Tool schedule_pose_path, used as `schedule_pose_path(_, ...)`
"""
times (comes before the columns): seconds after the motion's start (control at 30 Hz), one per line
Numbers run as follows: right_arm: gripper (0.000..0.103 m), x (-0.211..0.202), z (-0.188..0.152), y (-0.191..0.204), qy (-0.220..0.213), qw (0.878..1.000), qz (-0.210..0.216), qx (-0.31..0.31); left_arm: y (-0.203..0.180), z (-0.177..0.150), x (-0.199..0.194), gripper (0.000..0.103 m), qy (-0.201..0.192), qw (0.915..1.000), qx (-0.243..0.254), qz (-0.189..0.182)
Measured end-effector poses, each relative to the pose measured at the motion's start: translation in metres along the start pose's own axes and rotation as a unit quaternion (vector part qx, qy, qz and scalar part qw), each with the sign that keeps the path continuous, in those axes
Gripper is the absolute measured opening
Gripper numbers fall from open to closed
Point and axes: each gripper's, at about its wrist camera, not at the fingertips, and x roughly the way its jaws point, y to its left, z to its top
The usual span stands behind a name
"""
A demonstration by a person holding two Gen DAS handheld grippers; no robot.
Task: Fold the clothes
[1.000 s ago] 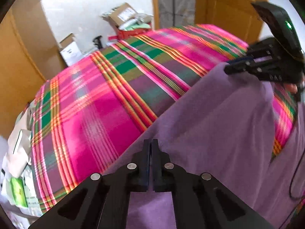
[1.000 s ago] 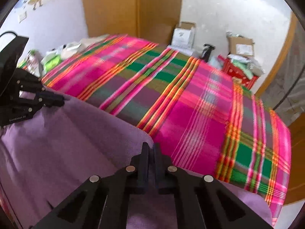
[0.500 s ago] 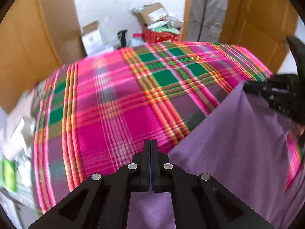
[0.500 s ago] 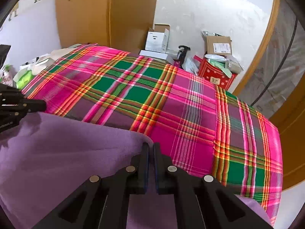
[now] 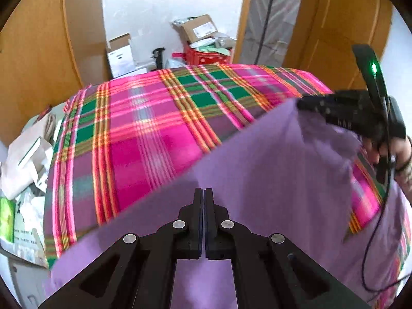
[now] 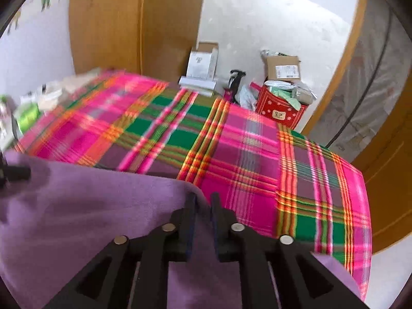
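Your left gripper (image 5: 204, 195) has its fingers pressed tight together on the top edge of the purple garment (image 5: 270, 180), no gap showing between them. Your right gripper (image 6: 203, 200) sits with a narrow gap between its fingers, and the purple cloth's edge runs right up through that gap; whether it is truly pinched there is hard to say. The garment hangs stretched between the two tools, held up in front of the pink and green plaid bedspread (image 6: 231, 149). Beyond the bed, against the white wall, stand a white box (image 6: 202, 61), a cardboard box (image 6: 282, 68) and a red box (image 6: 279, 109).
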Motion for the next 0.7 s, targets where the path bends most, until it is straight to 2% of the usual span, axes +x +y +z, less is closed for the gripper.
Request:
schedule_pose_path(0.07, 0.017, -0.022, -0.008, -0.007, -0.008, 1.000, 0.008, 0.027, -0.005, -0.009, -0.008, 0.001, 0.001, 0.9998, -0.006, -0.017)
schedule_pose_path(0.17, 0.017, -0.055, -0.031, -0.011, -0.020, 0.997, 0.050, 0.059, -0.013, -0.019, -0.015, 0.001, -0.001, 0.9994, -0.008, -0.033)
schedule_pose_path(0.27, 0.017, -0.074, -0.062, -0.003, 0.007, 0.991, 0.114, 0.074, -0.017, -0.025, -0.010, 0.001, 0.015, 0.9988, -0.010, -0.045)
schedule_pose_path(0.4, 0.017, -0.072, -0.095, 0.021, 0.060, 0.974, 0.208, 0.073, -0.010, -0.030, 0.006, 0.001, 0.039, 0.9965, -0.052, -0.053)
schedule_pose_path(0.57, 0.017, -0.054, -0.103, 0.059, 0.086, 0.967, 0.237, 0.036, 0.001, -0.034, 0.018, 0.001, 0.051, 0.9925, -0.096, -0.055)
schedule_pose_path(0.7, 0.022, -0.043, -0.092, 0.085, 0.078, 0.961, 0.266, 0.017, 0.003, -0.032, 0.020, 0.001, 0.051, 0.9922, -0.097, -0.058)
